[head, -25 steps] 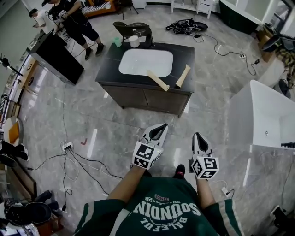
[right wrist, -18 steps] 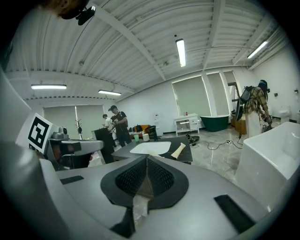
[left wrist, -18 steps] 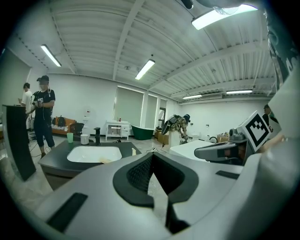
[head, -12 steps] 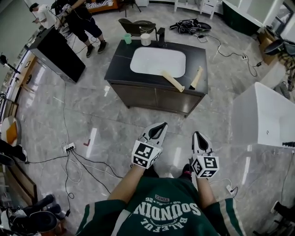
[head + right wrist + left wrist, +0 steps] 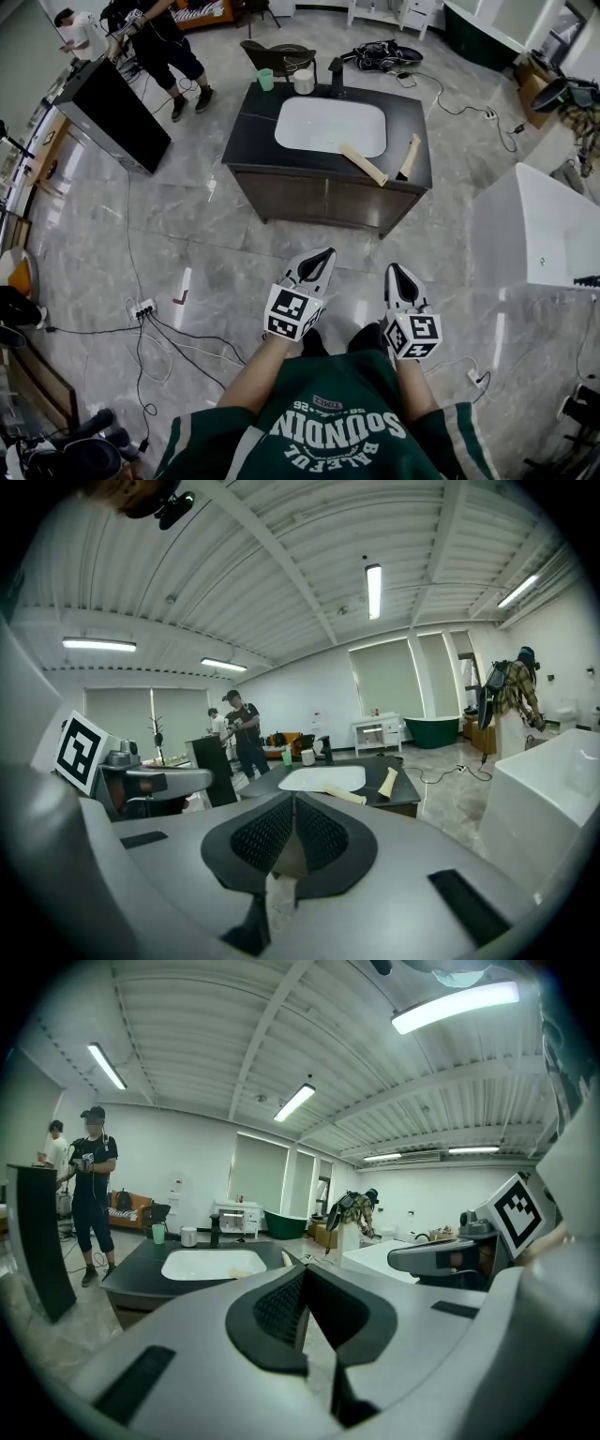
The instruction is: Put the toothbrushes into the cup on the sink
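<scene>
Standing well apart from the sink, the person has none of the task done yet. Both toothbrushes lie flat on its dark counter, one toothbrush slanting by the front right corner of the white basin and the other toothbrush near the counter's right edge. At the back left stand a green cup and a white cup beside the black tap; which of them is meant I cannot tell. The left gripper and the right gripper are held out toward the sink, each pressed fully closed with nothing between its jaws. Everything is left: the approach, two pick-ups, two drops into a cup. Bare floor lies ahead; the cables trail off to the left, a white tub sits at the right, and a black panel with people behind it stands far left, none blocking the way.
</scene>
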